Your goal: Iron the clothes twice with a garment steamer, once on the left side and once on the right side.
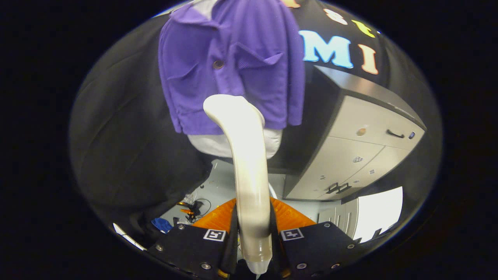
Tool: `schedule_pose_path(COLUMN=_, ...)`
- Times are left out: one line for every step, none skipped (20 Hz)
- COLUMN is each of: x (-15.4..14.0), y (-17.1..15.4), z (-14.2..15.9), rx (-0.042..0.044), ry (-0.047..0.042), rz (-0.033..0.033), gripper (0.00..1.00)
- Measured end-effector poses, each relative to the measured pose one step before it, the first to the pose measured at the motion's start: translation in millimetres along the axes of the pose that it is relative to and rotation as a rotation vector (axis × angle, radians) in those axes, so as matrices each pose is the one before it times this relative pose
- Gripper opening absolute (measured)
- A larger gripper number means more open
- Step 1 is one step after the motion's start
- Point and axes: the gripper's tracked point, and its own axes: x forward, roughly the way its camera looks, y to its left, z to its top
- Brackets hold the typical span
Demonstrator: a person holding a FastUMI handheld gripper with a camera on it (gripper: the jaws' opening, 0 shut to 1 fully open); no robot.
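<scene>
Firmly pinched between the gripper (252, 227) fingers, the white steamer (245, 155) rises, its head against the purple shirt (233, 66).

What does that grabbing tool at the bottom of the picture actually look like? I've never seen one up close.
The gripper has two flat black blocks side by side, each studded with silver screws and carrying a square black-and-white marker near its inner corner. From them run two orange fingers with ribbed surfaces, lined with black pads on their inner faces. The fingers widen into wedge shapes towards the blocks.
</scene>
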Motion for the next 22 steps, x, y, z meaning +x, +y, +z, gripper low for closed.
schedule_pose_path(x=-19.01, y=-15.49, z=12.53, rx=0.02353, ry=-0.03654, rz=-0.00231, gripper=0.37)
schedule_pose_path(x=-18.66, y=-15.4, z=13.63, rx=0.027, ry=-0.03902, rz=0.00155, gripper=0.37)
schedule_pose_path(x=-17.93, y=-12.9, z=13.86, rx=0.02467, ry=-0.04414, rz=0.00145, gripper=0.37)
schedule_pose_path(x=-15.13, y=-12.76, z=16.09, rx=0.01797, ry=-0.04527, rz=-0.00015, gripper=0.37)
schedule_pose_path(x=-14.7, y=-13.38, z=16.88, rx=0.01195, ry=-0.04152, rz=-0.00119, gripper=0.37)
schedule_pose_path(x=-11.72, y=-12.32, z=16.72, rx=0.01014, ry=-0.04078, rz=-0.0012, gripper=0.36)
schedule_pose_path(x=-10.21, y=-10.67, z=15.37, rx=0.00892, ry=-0.0413, rz=-0.00078, gripper=0.36)
schedule_pose_path(x=-8.75, y=-8.34, z=14.6, rx=0.00638, ry=-0.03749, rz=0.00149, gripper=0.37)
schedule_pose_path(x=-8.9, y=-5.55, z=15.6, rx=0.00402, ry=-0.04408, rz=0.00447, gripper=0.37)
schedule_pose_path(x=-6.57, y=-4.97, z=14.56, rx=0.00271, ry=-0.04995, rz=0.00504, gripper=0.36)
schedule_pose_path(x=-5.14, y=-3.27, z=11.08, rx=0.00077, ry=-0.04399, rz=-0.00048, gripper=0.36)
schedule_pose_path(x=-4.43, y=-3.18, z=9.0, rx=0.00322, ry=-0.04076, rz=-0.00483, gripper=0.36)
schedule_pose_path(x=-5.66, y=-1.66, z=7.43, rx=0.00746, ry=-0.04104, rz=-0.0054, gripper=0.36)
schedule_pose_path(x=-4.17, y=-0.34, z=5.49, rx=0.00452, ry=-0.03901, rz=-0.00232, gripper=0.36)
schedule_pose_path(x=-1.77, y=0.38, z=2.41, rx=-0.00386, ry=-0.03108, rz=0.00126, gripper=0.36)
schedule_pose_path(x=-1.31, y=-0.83, z=-0.08, rx=-0.00401, ry=-0.02215, rz=-0.00291, gripper=0.36)
schedule_pose_path(x=-0.63, y=-2.01, z=-2.16, rx=-0.0089, ry=-0.01735, rz=-0.00426, gripper=0.36)
schedule_pose_path(x=-0.05, y=-1.4, z=-3.11, rx=-0.0101, ry=-0.00744, rz=-0.00096, gripper=0.36)
schedule_pose_path(x=-0.7, y=-1.34, z=-4.42, rx=0.00188, ry=-0.00756, rz=-0.00291, gripper=0.36)
schedule_pose_path(x=-0.68, y=-2.42, z=-4.92, rx=0.00844, ry=-0.00613, rz=-0.00803, gripper=0.36)
schedule_pose_path(x=1.4, y=-3.38, z=-3.24, rx=0.00432, ry=-0.00423, rz=-0.0118, gripper=0.37)
schedule_pose_path(x=2.99, y=-4.73, z=-4.52, rx=-0.01106, ry=0.00913, rz=-0.00969, gripper=0.36)
